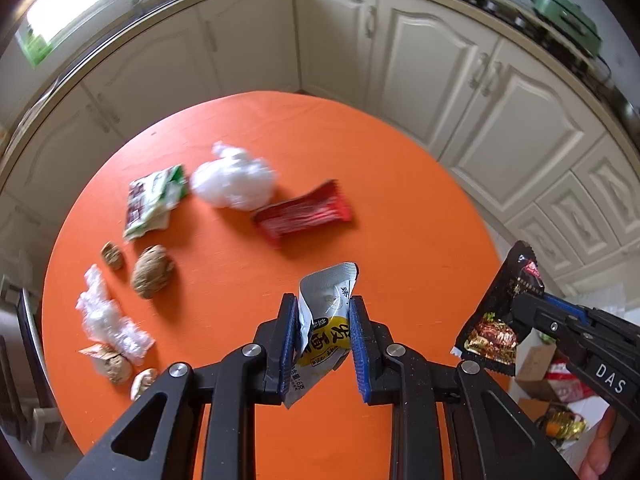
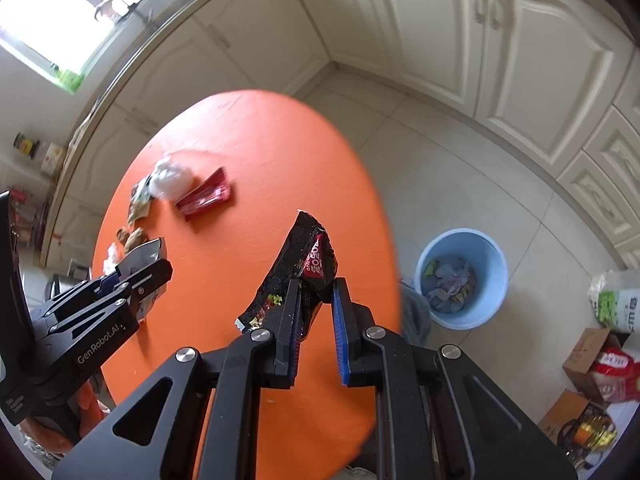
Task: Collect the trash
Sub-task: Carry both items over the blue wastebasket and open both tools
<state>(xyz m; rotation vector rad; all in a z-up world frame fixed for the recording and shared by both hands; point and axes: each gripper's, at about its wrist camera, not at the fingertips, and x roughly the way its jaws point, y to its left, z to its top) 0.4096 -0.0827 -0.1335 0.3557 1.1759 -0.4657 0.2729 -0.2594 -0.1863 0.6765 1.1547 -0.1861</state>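
Note:
My left gripper (image 1: 325,312) is shut on a silver and yellow sachet (image 1: 326,320), held above the round orange table (image 1: 400,264). My right gripper (image 2: 318,296) is shut on a black snack wrapper (image 2: 304,264), also above the table; the wrapper also shows in the left wrist view (image 1: 500,312). On the table lie a red wrapper (image 1: 304,214), a white crumpled bag (image 1: 234,180), a green and white packet (image 1: 154,200), walnut shells (image 1: 152,270) and clear plastic (image 1: 106,320). A blue bin (image 2: 460,278) holding trash stands on the floor right of the table.
Cream cabinets (image 1: 460,80) ring the room. Cardboard boxes and bags (image 2: 600,364) sit on the floor at the right. A green pot (image 1: 568,20) stands on the counter.

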